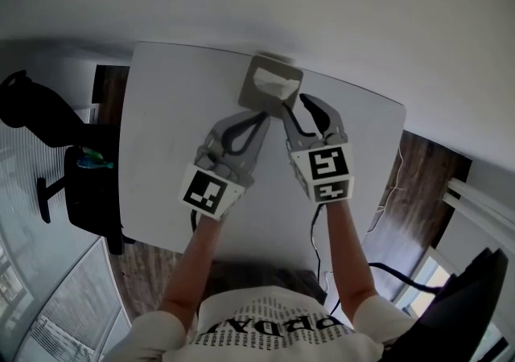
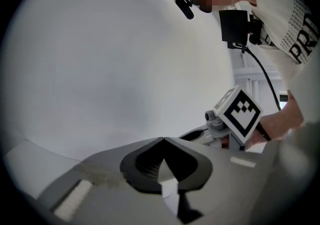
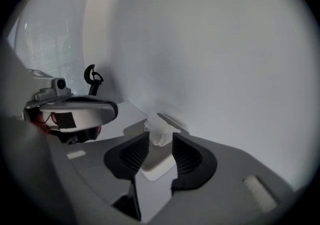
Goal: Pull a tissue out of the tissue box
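A grey tissue box (image 1: 259, 88) stands at the far edge of the white table (image 1: 161, 151), with a white tissue (image 1: 276, 84) sticking up from its slot. My right gripper (image 1: 296, 104) is open just in front of the box. In the right gripper view the tissue (image 3: 158, 130) shows in the gap beyond the fingertips of the right gripper (image 3: 160, 138), and the pads do not press on it; the tissue box (image 3: 150, 168) lies below. My left gripper (image 1: 262, 116) is shut and empty beside the box's near left corner. In its own view the left gripper (image 2: 163, 140) has its tips together.
The table backs onto a pale wall (image 1: 362, 22). A black office chair (image 1: 48, 111) stands off the left edge, and cables (image 1: 386, 191) hang over the wooden floor at the right. The right gripper's marker cube (image 2: 241, 114) shows in the left gripper view.
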The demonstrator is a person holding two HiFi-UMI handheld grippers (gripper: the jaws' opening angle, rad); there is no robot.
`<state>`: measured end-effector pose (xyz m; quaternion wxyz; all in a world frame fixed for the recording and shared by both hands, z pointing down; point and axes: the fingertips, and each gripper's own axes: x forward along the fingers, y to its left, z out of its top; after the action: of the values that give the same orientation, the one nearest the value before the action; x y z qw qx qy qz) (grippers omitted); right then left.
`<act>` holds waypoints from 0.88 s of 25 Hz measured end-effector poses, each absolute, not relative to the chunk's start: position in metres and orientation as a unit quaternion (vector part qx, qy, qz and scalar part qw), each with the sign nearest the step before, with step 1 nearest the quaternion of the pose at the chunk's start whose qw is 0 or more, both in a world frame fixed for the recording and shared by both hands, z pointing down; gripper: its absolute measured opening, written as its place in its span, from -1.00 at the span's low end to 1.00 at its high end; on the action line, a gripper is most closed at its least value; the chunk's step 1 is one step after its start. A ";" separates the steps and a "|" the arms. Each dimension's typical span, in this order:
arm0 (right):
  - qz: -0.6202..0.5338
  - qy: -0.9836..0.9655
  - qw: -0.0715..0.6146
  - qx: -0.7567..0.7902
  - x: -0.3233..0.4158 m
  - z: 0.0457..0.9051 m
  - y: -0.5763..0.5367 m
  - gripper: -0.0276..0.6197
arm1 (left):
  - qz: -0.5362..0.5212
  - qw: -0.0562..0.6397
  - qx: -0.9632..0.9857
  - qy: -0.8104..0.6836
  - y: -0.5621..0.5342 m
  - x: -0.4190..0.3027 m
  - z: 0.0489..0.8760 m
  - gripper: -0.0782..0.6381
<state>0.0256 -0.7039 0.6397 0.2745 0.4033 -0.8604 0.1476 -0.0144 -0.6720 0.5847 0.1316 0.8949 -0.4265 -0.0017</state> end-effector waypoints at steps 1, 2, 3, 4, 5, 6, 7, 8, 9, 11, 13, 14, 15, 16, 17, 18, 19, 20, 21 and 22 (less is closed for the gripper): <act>0.150 -0.859 0.277 0.403 0.027 0.643 -0.707 -0.44 | -0.001 0.133 0.894 -0.427 -0.674 -0.015 0.588 -0.80; 0.152 -0.858 0.279 0.403 0.028 0.646 -0.710 -0.43 | -0.002 0.135 0.894 -0.428 -0.675 -0.014 0.590 -0.80; 0.155 -0.858 0.280 0.402 0.029 0.649 -0.712 -0.40 | -0.002 0.137 0.893 -0.429 -0.677 -0.014 0.592 -0.80; 0.158 -0.857 0.280 0.402 0.030 0.652 -0.715 -0.36 | -0.003 0.137 0.893 -0.429 -0.677 -0.014 0.593 -0.80; 0.160 -0.857 0.281 0.402 0.030 0.653 -0.717 -0.35 | -0.003 0.138 0.893 -0.429 -0.678 -0.014 0.595 -0.80; 0.161 -0.857 0.282 0.401 0.030 0.655 -0.719 -0.35 | -0.004 0.138 0.893 -0.429 -0.678 -0.014 0.596 -0.80; 0.161 -0.857 0.283 0.400 0.030 0.657 -0.720 -0.34 | -0.005 0.139 0.893 -0.429 -0.679 -0.014 0.597 -0.80; 0.162 -0.856 0.284 0.400 0.030 0.658 -0.722 -0.34 | -0.006 0.140 0.892 -0.429 -0.679 -0.014 0.597 -0.80; 0.163 -0.855 0.284 0.402 0.030 0.660 -0.723 -0.34 | -0.007 0.141 0.892 -0.429 -0.679 -0.014 0.598 -0.80; 0.170 -0.854 0.279 0.405 0.029 0.660 -0.726 -0.34 | -0.007 0.142 0.893 -0.427 -0.678 -0.013 0.600 -0.80; 0.179 -0.854 0.276 0.403 0.028 0.663 -0.729 -0.34 | -0.006 0.144 0.893 -0.426 -0.677 -0.013 0.602 -0.80; 0.182 -0.854 0.276 0.402 0.027 0.665 -0.731 -0.34 | -0.006 0.146 0.893 -0.426 -0.677 -0.013 0.603 -0.80; 0.183 -0.854 0.277 0.400 0.027 0.666 -0.732 -0.34 | -0.006 0.148 0.893 -0.426 -0.678 -0.013 0.604 -0.80; 0.182 -0.854 0.279 0.398 0.026 0.668 -0.733 -0.34 | -0.007 0.149 0.893 -0.426 -0.678 -0.013 0.604 -0.80; 0.180 -0.855 0.281 0.397 0.025 0.669 -0.734 -0.34 | -0.006 0.150 0.892 -0.426 -0.678 -0.013 0.605 -0.80; 0.178 -0.855 0.283 0.396 0.025 0.669 -0.734 -0.34 | -0.005 0.151 0.892 -0.426 -0.678 -0.013 0.606 -0.80; 0.174 -0.855 0.283 0.397 0.026 0.669 -0.734 -0.39 | -0.005 0.151 0.892 -0.426 -0.677 -0.013 0.606 -0.80; 0.171 -0.855 0.284 0.400 0.027 0.668 -0.734 -0.51 | -0.005 0.151 0.892 -0.426 -0.677 -0.013 0.607 -0.80; 0.168 -0.854 0.284 0.403 0.028 0.667 -0.734 -0.59 | -0.005 0.151 0.892 -0.426 -0.677 -0.013 0.607 -0.80; 0.166 -0.853 0.283 0.405 0.029 0.667 -0.734 -0.66 | -0.006 0.151 0.892 -0.426 -0.677 -0.012 0.607 -0.80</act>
<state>0.0292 -0.7339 0.6666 0.2831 0.4053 -0.8532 0.1660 -0.0122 -0.6775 0.6069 0.1511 0.8922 -0.4257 -0.0063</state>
